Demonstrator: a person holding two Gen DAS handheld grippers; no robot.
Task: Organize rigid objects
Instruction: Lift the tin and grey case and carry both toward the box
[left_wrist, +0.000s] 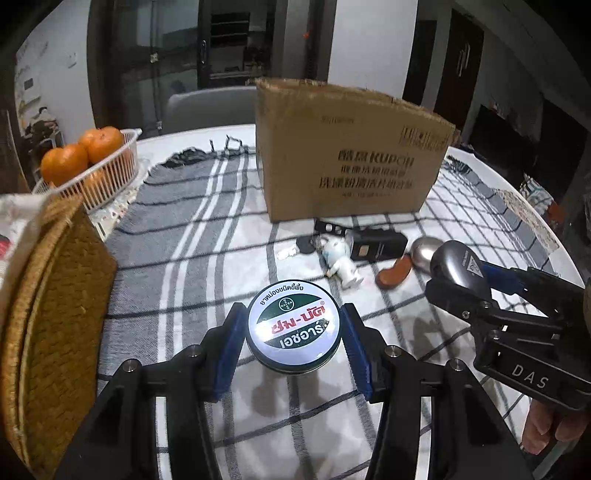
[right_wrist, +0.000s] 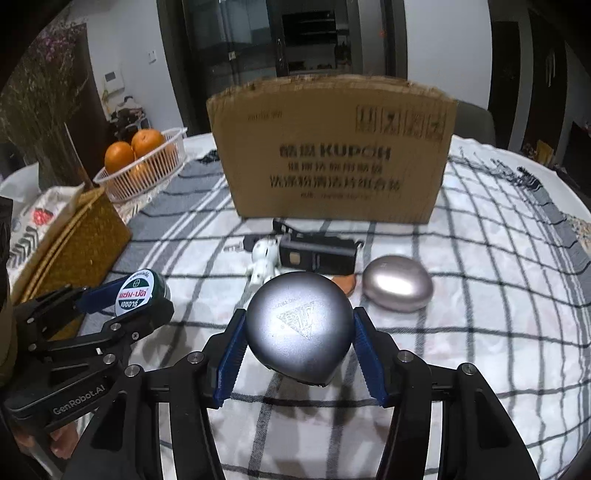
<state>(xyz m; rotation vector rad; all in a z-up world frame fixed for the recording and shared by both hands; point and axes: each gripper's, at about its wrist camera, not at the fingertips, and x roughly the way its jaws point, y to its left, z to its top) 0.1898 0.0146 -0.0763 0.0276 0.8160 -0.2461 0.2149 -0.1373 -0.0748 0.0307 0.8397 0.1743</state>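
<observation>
Gleaming white-lidded round tin (left_wrist: 293, 328)

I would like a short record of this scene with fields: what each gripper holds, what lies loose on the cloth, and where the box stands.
left gripper: shut on the round balm tin
right gripper: shut on the grey rounded case
loose on the cloth: silver oval case, white figurine, black device, small brown piece
cardboard box: upright behind the loose things
left side: white basket of oranges, woven basket
</observation>
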